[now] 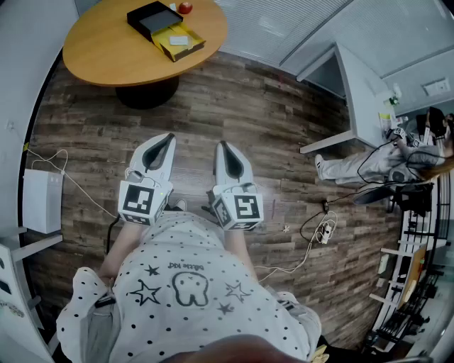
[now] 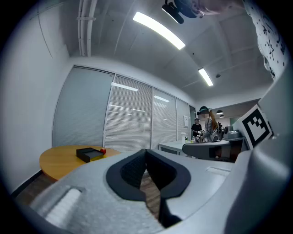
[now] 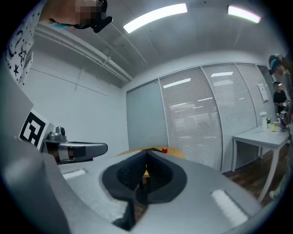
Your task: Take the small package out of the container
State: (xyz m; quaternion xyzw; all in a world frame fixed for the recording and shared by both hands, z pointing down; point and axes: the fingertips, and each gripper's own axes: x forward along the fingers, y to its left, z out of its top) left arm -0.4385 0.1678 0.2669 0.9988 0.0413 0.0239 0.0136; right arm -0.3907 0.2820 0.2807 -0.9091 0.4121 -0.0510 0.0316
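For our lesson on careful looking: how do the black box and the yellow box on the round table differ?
The black box is dark; the yellow box is bright. The yellow box holds a small white package; the black box shows only a grey inside. The black box lies by the red ball; the yellow box lies farther from it. Both are open, shallow and on the table.

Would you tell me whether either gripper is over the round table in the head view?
No, the left gripper and right gripper are both over the wooden floor, short of the round table.
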